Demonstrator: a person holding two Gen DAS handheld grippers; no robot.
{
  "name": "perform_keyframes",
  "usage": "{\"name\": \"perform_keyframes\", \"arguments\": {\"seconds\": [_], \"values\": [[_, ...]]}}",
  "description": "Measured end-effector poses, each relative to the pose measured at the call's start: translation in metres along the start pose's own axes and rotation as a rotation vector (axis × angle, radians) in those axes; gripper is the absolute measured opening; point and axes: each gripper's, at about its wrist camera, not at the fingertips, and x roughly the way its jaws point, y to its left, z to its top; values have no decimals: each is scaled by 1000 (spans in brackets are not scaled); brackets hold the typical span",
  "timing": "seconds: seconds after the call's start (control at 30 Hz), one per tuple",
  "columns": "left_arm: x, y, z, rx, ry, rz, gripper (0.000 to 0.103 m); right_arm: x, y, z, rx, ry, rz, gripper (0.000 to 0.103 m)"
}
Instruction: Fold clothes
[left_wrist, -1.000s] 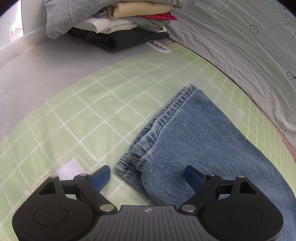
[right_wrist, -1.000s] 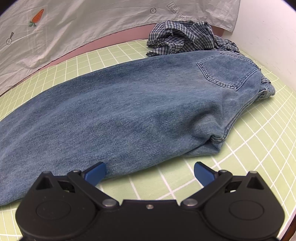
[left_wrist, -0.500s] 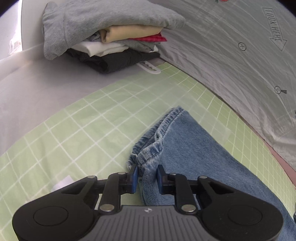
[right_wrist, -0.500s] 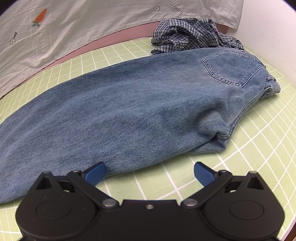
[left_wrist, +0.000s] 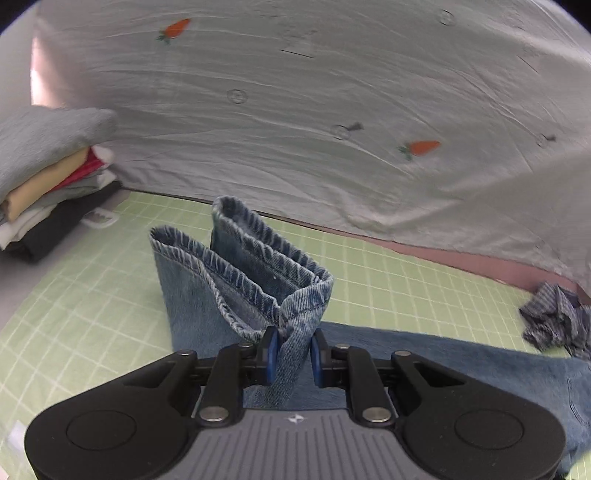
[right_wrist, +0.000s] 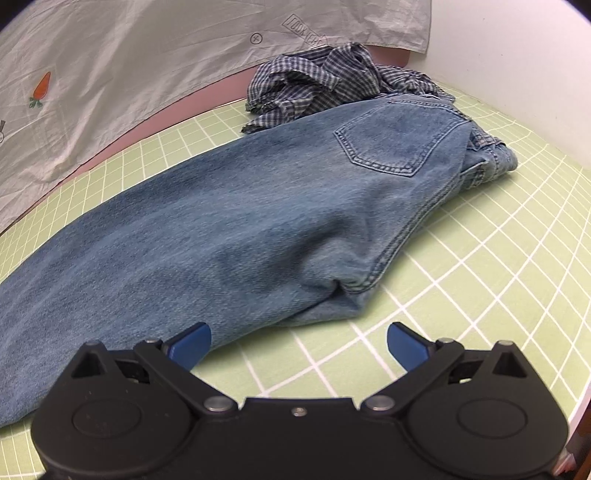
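Pinching the jeans (left_wrist: 236, 295) hems raised just ahead of it, the left hand-held gripper (left_wrist: 291, 349) risks dropping one layer (uneven bite); the right hand-held gripper (right_wrist: 299, 341) gapes empty beside the seat.

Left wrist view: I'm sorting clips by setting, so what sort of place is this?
Probably a staged clothes-folding bench: a green grid mat, a carrot-print sheet hung as backdrop, a stack of folded clothes, jeans.

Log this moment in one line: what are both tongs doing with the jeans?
left tongs: shut on jeans hem, lifted off green mat | right tongs: open, empty, at thigh edge | fold: not yet made
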Motion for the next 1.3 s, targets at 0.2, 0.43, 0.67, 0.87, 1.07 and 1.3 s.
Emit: {"name": "perform_keyframes", "arguments": {"seconds": [0.2,0.43,0.67,0.87,1.07,1.3], "values": [[26,-80,-58,249,212,-115,19,3,-29,8,33,2,-10,103],[34,-94,-78,235,323,-109,30,11,-59,24,48,5,-20,103],[16,-76,-57,24,286,-120,43,24,-73,40,36,10,-8,103],[40,-74,-39,33,272,-31,43,36,-81,56,33,10,-11,103],[77,-80,-35,48,316,9,44,48,-87,64,31,26,-23,103],[88,-84,-32,94,311,0,2,53,-90,65,54,35,-40,103]]}}
